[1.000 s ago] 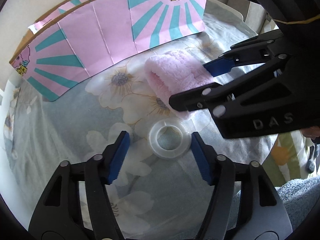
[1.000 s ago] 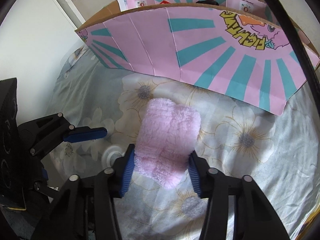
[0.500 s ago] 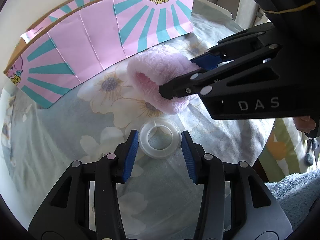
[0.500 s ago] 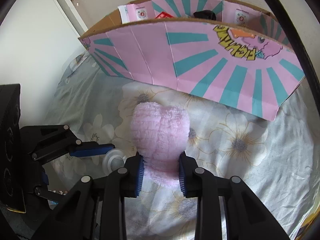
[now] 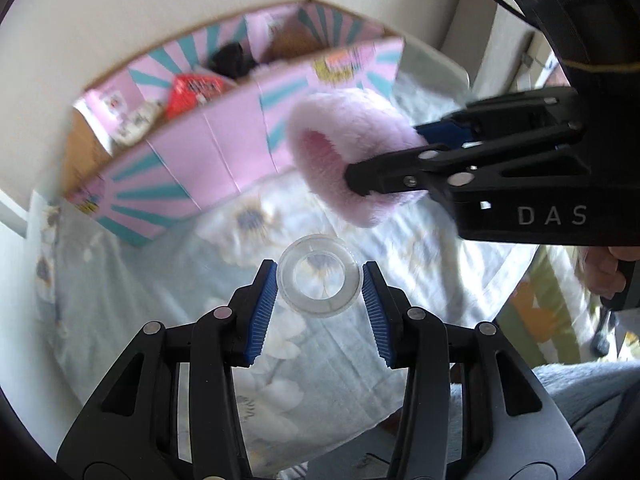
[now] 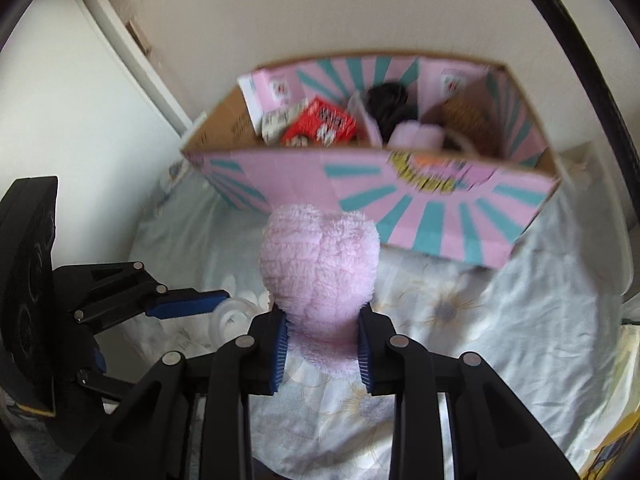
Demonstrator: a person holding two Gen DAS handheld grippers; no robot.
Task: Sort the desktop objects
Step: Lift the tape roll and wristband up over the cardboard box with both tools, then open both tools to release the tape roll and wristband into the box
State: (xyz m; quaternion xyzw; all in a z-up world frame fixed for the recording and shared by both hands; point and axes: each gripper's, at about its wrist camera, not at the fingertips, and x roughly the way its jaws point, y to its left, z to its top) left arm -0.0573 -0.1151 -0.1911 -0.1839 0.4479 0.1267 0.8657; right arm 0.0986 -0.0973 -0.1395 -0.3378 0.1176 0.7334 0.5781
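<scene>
My left gripper [image 5: 319, 284] is shut on a clear tape roll [image 5: 319, 280] and holds it above the flowered cloth. My right gripper [image 6: 322, 334] is shut on a fluffy pink sock [image 6: 318, 264], lifted off the cloth; the sock also shows in the left wrist view [image 5: 352, 156], up and to the right of the tape roll. A pink and teal cardboard box [image 6: 372, 184] stands open at the back, with dividers. It holds a red packet [image 6: 320, 128], something black [image 6: 386, 108] and another pink fluffy item [image 6: 418, 136].
A flowered sheet [image 6: 500, 320] covers the surface in front of the box [image 5: 168, 184]. A white wall rises behind the box. A person's hand [image 5: 604, 272] grips the right tool. A grey towel [image 5: 580, 392] lies at the lower right.
Both grippers have risen from the sheet, the left with the tape roll, the right with the pink sock. The box's inside has come into view.
</scene>
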